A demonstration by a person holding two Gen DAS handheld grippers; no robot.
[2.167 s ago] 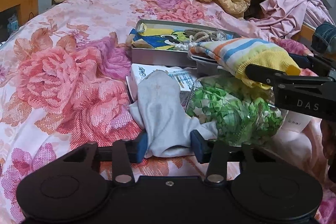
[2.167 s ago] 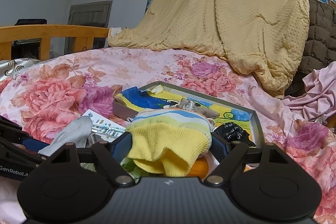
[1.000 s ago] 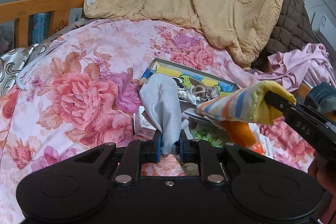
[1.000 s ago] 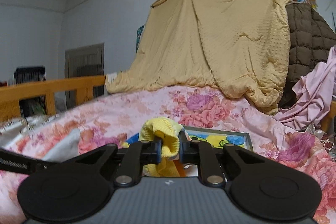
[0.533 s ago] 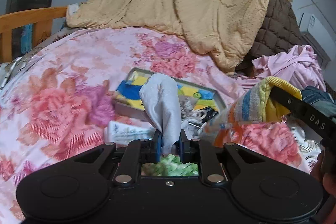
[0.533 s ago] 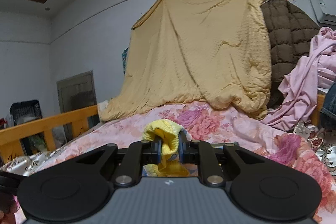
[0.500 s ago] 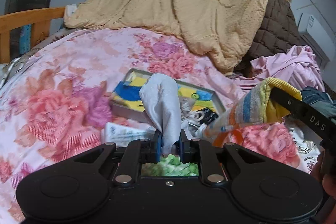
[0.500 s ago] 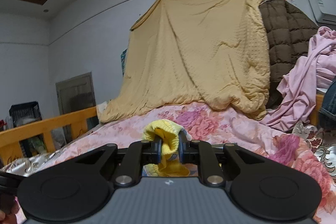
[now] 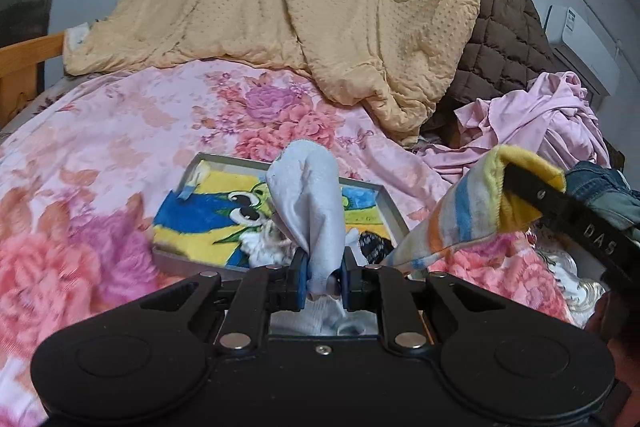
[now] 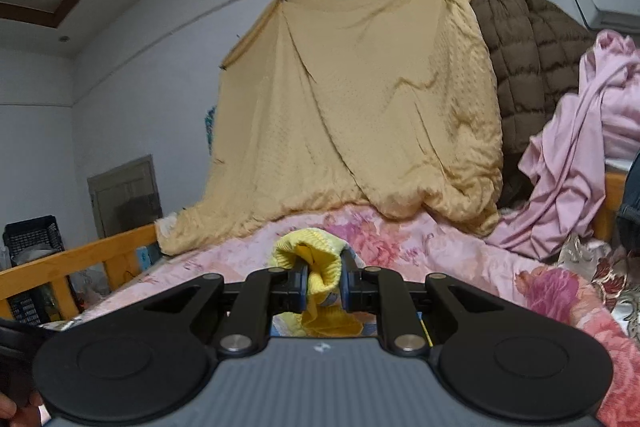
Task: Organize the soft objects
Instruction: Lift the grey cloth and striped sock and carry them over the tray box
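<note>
My left gripper is shut on a light grey sock, held up above the bed. My right gripper is shut on the yellow cuff of a striped sock. In the left wrist view that striped sock hangs from the right gripper's finger at the right, its toe end drooping down toward the tray. Both socks are lifted clear of the bedspread.
A grey metal tray with a blue and yellow cartoon picture lies on the floral bedspread, holding cords and small items. A yellow quilt, brown quilted blanket and pink cloth pile at the back. A wooden bed rail is at left.
Both grippers closed on their socks and lifted them off the clutter. Since half a second ago the left view has shifted closer over the tray; the right gripper tilted further upward.
</note>
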